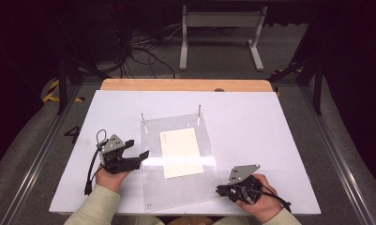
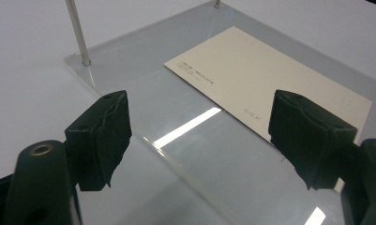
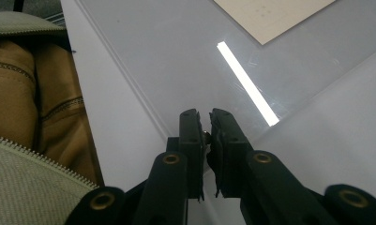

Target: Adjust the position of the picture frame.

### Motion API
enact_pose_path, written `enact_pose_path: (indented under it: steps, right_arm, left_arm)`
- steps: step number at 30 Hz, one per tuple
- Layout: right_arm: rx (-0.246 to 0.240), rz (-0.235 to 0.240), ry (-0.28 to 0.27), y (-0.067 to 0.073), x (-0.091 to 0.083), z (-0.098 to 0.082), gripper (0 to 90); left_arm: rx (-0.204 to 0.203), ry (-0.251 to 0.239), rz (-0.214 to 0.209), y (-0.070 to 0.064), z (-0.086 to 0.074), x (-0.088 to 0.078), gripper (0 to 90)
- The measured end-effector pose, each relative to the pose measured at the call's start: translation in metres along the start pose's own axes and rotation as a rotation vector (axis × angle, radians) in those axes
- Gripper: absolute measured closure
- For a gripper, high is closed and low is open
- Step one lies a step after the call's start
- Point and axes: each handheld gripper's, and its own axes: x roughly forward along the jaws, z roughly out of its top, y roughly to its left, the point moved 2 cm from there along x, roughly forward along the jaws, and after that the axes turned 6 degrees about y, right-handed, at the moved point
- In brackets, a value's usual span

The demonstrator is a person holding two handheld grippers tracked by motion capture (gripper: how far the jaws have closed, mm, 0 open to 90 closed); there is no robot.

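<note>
Seen from the high view: a white worktop (image 1: pixel 251 122) carrying a clear acrylic sheet (image 1: pixel 195 187) near its middle, with a cream card (image 1: pixel 180 152) lying flat on the sheet, toward the sheet's centre and 12 o'clock half. Standing upright at the sheet's far corners, two thin metal pins (image 1: pixel 199 113), one at about 11 o'clock and one at about 1 o'clock of the card. A bright strip of reflected light (image 1: pixel 176 161) crossing the sheet and card from 9 to 3 o'clock. At 9 o'clock of the sheet, the left tool (image 1: pixel 135 153), held in the left hand (image 1: pixel 111 178), released, jaws spread wide and aimed toward 3 o'clock, tips at the sheet's left edge; in the left gripper view, one jaw over the bare worktop just outside the sheet's edge, the other over the sheet near the card's long edge, nothing between them. At about 5 o'clock of the sheet, the right tool (image 1: pixel 221 189), held in the right hand (image 1: pixel 263 201), clenched, jaws brought almost together with a thin slit left, nothing visibly gripped; in the right gripper view, tips over the sheet's near corner region, close beside its edge. Contact with the sheet: cannot tell. Pale sleeves (image 1: pixel 94 208) entering from 6 o'clock.
</note>
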Motion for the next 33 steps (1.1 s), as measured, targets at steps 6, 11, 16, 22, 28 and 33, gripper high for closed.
enact_pose_path:
  steps: [6,11,16,22,28,33]
  right_arm:
    - [-0.012,0.032,-0.03,-0.003,-0.006,0.005,74.5]
    - [0.015,-0.032,-0.112,-0.024,-0.027,0.028,71.3]
    - [0.024,-0.058,-0.141,-0.053,-0.033,0.058,71.0]
    - [0.018,-0.071,-0.146,-0.076,-0.03,0.086,71.5]
    - [0.055,-0.083,-0.187,-0.095,-0.027,0.104,74.5]
    - [0.079,-0.095,-0.245,-0.111,-0.027,0.118,72.5]
  left_arm:
    - [-0.007,-0.01,0.007,0.001,-0.001,-0.003,21.8]
    - [-0.013,-0.014,0.031,0.003,-0.005,-0.009,21.8]
    - [0.001,-0.014,0.053,0.002,-0.013,-0.018,21.8]
    - [-0.025,-0.023,0.071,0.007,-0.021,-0.028,21.8]
    - [-0.033,-0.029,0.081,0.008,-0.024,-0.033,21.6]
    - [-0.03,-0.026,0.082,0.009,-0.024,-0.032,21.6]
